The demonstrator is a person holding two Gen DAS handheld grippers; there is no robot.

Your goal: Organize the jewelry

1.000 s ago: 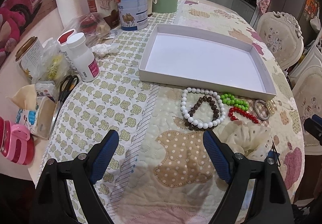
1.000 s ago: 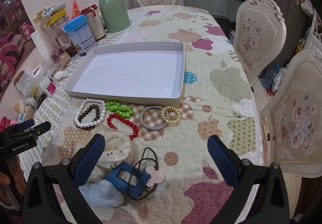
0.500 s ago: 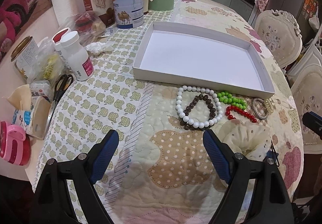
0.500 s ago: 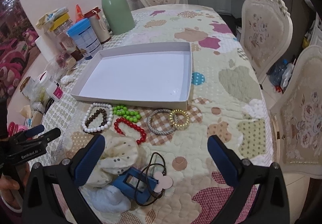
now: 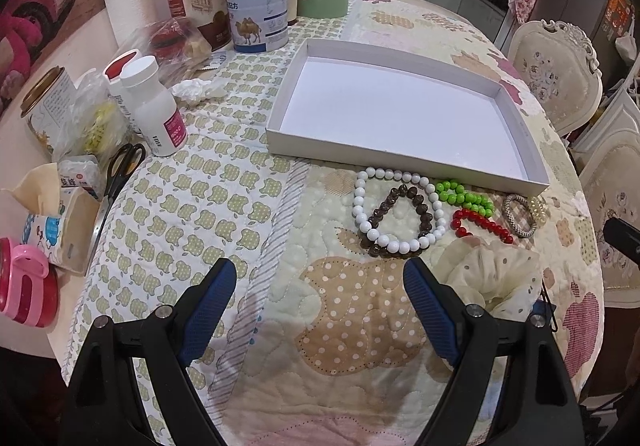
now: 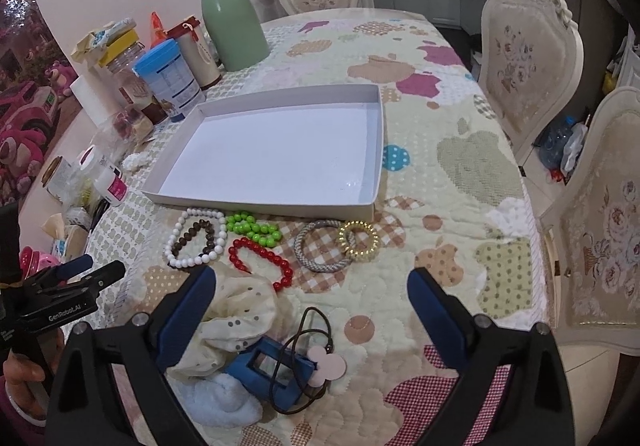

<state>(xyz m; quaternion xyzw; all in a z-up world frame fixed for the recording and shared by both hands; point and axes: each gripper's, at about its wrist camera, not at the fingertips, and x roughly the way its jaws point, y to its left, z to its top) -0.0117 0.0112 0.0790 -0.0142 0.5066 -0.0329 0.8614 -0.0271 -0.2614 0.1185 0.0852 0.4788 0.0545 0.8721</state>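
hovering empty with jaws wide, the left gripper faced the white bead bracelet just ahead, the white tray waiting beyond it; the right gripper was likewise spread.

- Left gripper: jaws spread wide, nothing between them; blue ribbed pads face each other on black arms that splay outward toward the camera; it hangs clear above the surface, tilted downward and forward
- Right gripper: jaws likewise spread wide and empty; blue pads on black arms; also held above the surface, pitched downward
- In the right wrist view the left gripper shows side-on at the far left, level and pointing right; its black body carries white lettering
- A hand grips that gripper's handle from below, fingers wrapped round it; a dark pink sleeve covers the wrist
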